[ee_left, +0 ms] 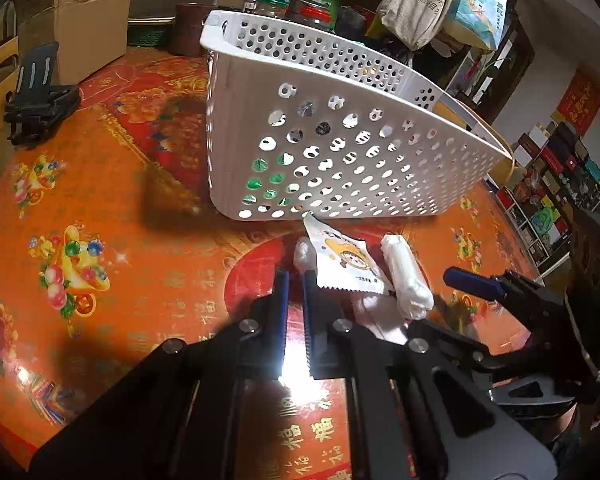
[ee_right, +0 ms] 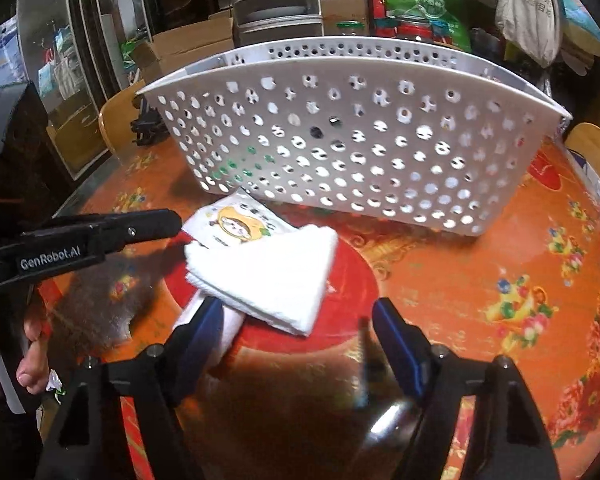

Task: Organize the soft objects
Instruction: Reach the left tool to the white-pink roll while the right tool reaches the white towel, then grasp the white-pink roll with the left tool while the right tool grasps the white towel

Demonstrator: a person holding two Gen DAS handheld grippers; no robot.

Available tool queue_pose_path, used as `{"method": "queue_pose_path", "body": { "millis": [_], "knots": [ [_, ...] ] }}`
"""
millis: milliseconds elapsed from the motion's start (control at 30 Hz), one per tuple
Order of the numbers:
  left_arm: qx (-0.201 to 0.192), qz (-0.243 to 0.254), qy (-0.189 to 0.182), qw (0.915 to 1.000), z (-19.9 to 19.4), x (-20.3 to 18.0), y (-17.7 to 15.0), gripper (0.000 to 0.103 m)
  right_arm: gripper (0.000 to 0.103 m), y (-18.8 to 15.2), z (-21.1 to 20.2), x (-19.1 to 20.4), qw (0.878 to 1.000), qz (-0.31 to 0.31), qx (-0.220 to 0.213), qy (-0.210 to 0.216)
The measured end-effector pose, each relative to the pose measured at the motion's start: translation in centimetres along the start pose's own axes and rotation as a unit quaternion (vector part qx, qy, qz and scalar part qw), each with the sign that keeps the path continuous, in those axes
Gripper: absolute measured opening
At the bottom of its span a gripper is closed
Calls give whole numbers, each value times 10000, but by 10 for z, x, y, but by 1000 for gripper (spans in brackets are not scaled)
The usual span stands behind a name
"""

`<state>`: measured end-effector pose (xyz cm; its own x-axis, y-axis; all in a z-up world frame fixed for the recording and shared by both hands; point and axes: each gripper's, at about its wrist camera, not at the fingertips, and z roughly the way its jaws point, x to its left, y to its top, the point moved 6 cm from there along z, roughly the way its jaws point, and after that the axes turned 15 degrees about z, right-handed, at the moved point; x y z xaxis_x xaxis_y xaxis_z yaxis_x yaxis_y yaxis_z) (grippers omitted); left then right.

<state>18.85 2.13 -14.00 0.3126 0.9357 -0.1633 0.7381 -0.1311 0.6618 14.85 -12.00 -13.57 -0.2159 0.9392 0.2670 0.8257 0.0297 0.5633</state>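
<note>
The left tongs stood all but closed, their blue pads nearly together; whether they pinched the small clear-wrapped bundle at their tips could not be told. In the right wrist view the right tongs gaped wide with nothing pinched, the folded white cloth lying between and just ahead of the pads, probably lined up for a grab. The soft things lay clustered on the tabletop, at twelve o'clock from both tongs: the printed packet partly under the cloth, close to the basket's near wall, likely so the lift into the white perforated basket would be short. Only the left view showed the white roll at one o'clock; only the right view showed the cloth as a flat folded square, and a hand at nine o'clock.
</note>
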Motion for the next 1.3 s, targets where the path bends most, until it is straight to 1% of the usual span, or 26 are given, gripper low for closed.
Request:
{"method": "queue_pose_path", "body": {
  "millis": [100,167,267,333,400,467,567,600,633,700,800,867,933,1067,1100,1167,1200,1300],
  "knots": [
    [1,113,-3,9999,2,-4,-1,6,75,4,3,3,10000,-8,30,84],
    [4,135,-59,9999,5,-9,-2,7,66,5,4,5,9998,1,76,167],
    [26,174,-42,9998,7,-15,-4,9,55,8,6,8,9994,7,151,299],
    [54,214,-103,9997,9,-21,-6,14,49,7,5,9,9992,-7,182,357],
    [61,265,-120,9996,9,-28,-9,19,41,7,4,8,9992,-15,181,363],
    [73,342,-166,9993,10,-37,-11,22,30,6,3,7,9993,-35,185,320],
    [85,444,-198,9988,12,-50,-13,28,24,5,-3,2,9994,4,114,326],
    [53,471,-153,9988,12,-54,-12,35,24,5,-6,1,9996,-17,58,275],
    [35,508,-97,9987,11,-58,-11,45,23,4,-8,-1,9997,-28,39,247],
    [42,580,-123,9982,12,-67,-11,54,23,4,-13,-5,9997,-1,5,240],
    [112,738,1,9972,16,-82,-12,54,23,5,-19,-14,9998,67,-60,176],
    [173,795,-8,9967,21,-91,-14,54,22,5,-24,-22,9997,147,-113,153],
    [209,858,63,9961,24,-99,-16,54,22,7,-30,-32,9995,229,-169,126],
    [300,920,232,9950,29,-107,-17,54,22,9,-36,-38,9993,286,-238,81],
    [311,933,256,9948,29,-108,-18,53,22,9,-38,-39,9992,285,-264,68],
    [317,993,438,9936,28,-110,-20,37,22,10,-43,-40,9991,281,-307,68],
    [315,1005,424,9935,27,-111,-21,33,22,10,-44,-40,9991,270,-321,63],
    [284,1028,387,9935,22,-111,-25,31,22,12,-50,-40,9990,261,-368,61]
  ]
}}
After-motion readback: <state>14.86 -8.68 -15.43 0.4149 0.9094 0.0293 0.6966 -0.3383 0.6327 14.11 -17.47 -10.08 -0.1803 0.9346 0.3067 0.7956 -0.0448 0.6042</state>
